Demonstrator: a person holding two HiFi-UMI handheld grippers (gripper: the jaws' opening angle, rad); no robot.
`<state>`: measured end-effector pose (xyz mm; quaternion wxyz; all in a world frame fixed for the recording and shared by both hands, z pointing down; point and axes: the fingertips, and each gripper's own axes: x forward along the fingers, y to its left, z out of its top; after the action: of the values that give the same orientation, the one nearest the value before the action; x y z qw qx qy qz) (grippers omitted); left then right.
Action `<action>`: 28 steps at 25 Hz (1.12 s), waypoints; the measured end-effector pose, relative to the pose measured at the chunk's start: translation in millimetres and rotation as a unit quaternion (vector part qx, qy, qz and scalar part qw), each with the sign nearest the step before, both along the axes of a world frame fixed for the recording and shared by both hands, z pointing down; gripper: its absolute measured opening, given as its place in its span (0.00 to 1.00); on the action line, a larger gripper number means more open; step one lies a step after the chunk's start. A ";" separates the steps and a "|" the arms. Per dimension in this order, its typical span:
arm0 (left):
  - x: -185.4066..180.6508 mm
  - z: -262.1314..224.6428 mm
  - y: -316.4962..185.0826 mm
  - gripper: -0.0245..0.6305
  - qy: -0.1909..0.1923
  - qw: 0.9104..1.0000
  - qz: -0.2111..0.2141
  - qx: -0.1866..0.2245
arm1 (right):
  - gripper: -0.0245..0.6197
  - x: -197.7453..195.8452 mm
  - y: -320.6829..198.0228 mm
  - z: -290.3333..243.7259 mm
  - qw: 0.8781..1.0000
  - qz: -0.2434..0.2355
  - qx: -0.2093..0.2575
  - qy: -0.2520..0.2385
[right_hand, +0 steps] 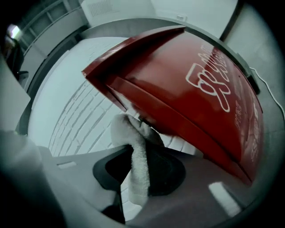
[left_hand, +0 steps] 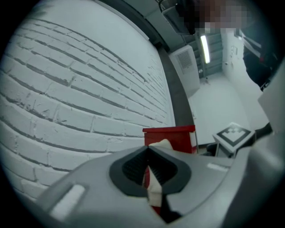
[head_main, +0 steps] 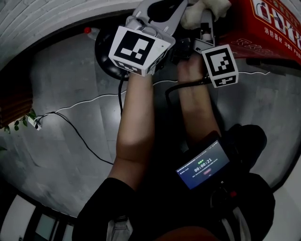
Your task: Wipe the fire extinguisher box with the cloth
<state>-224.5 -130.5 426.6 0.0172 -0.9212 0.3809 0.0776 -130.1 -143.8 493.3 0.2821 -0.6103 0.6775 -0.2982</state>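
The red fire extinguisher box (right_hand: 191, 98) with white lettering fills the right gripper view and shows at the top right of the head view (head_main: 273, 23). My right gripper (right_hand: 136, 149) is shut on a white terry cloth (right_hand: 127, 129), which presses against the box's lower edge near a corner. The cloth (head_main: 200, 12) bunches at the top of the head view. My left gripper (left_hand: 148, 151) is shut with nothing between its tips, and is held just left of the right one. Past its jaws I see the box (left_hand: 171, 138) and the cloth (left_hand: 160, 144).
A white brick wall (left_hand: 67, 89) rises behind the box. On the grey floor lie a white cable (head_main: 84, 101) and a black cable ending at a plug (head_main: 34, 122). A black round object (head_main: 106, 56) sits under the left gripper. A timer screen (head_main: 202, 169) is at the person's waist.
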 end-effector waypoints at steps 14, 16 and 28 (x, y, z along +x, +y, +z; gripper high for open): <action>25.6 49.1 1.1 0.04 -0.009 0.997 0.057 -0.055 | 0.17 20.3 3.1 39.7 0.997 0.040 -0.022 -0.058; 33.8 61.4 -0.2 0.04 -0.009 0.996 0.058 -0.073 | 0.17 24.6 5.4 48.0 0.997 0.040 -0.028 -0.060; 48.2 113.1 -3.0 0.04 -0.054 0.988 0.029 -0.139 | 0.17 26.0 14.4 87.9 0.994 0.019 -0.066 -0.086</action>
<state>-176.3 -133.5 539.7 -0.0927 -0.9282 0.3595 -0.0250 -104.2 -129.4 581.2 0.3047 -0.6124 0.6177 -0.3881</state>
